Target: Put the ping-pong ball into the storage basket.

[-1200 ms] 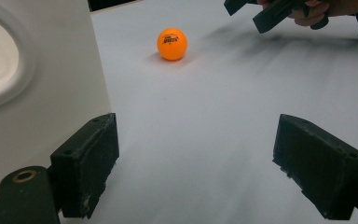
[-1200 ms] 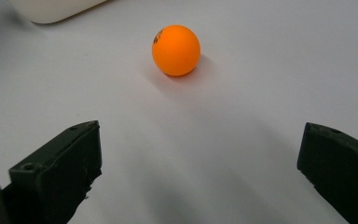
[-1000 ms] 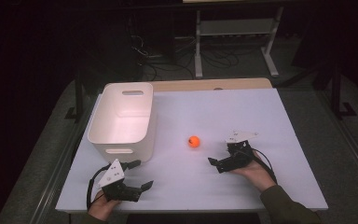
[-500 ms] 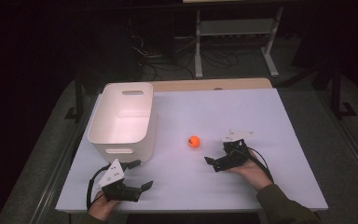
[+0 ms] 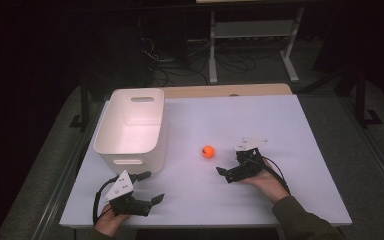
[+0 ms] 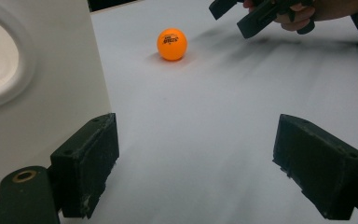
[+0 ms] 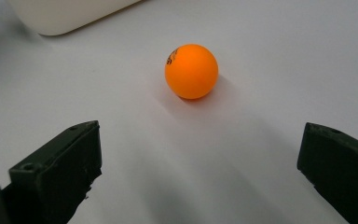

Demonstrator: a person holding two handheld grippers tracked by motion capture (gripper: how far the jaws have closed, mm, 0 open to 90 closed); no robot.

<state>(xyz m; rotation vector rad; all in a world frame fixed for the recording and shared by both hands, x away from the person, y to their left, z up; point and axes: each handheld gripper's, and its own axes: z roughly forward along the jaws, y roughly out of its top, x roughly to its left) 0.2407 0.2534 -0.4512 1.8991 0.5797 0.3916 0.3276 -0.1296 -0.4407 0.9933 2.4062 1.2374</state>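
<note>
An orange ball (image 5: pixel 208 151) lies on the white table (image 5: pixel 290 125), to the right of a white bin (image 5: pixel 132 127). My right gripper (image 5: pixel 224 175) stands open just right of and nearer than the ball, jaws pointing at it. In the right gripper view the ball (image 7: pixel 191 71) lies a short way ahead of the open right gripper (image 7: pixel 200 154), nothing between its jaws. My left gripper (image 5: pixel 152 187) is open near the front left edge, below the bin. In the left gripper view the ball (image 6: pixel 171 44) lies far ahead of the open left gripper (image 6: pixel 196 154), with the right gripper (image 6: pixel 242 16) beyond.
The bin's wall (image 6: pixel 42 84) stands close on the left of the left gripper. The bin's corner (image 7: pixel 70 14) shows behind the ball in the right gripper view. A wooden strip (image 5: pixel 225 91) runs along the table's far edge; a metal rack (image 5: pixel 250 35) stands on the floor beyond.
My right gripper has slid left and slightly nearer, closing on the ball. The left gripper and the ball have stayed put.
</note>
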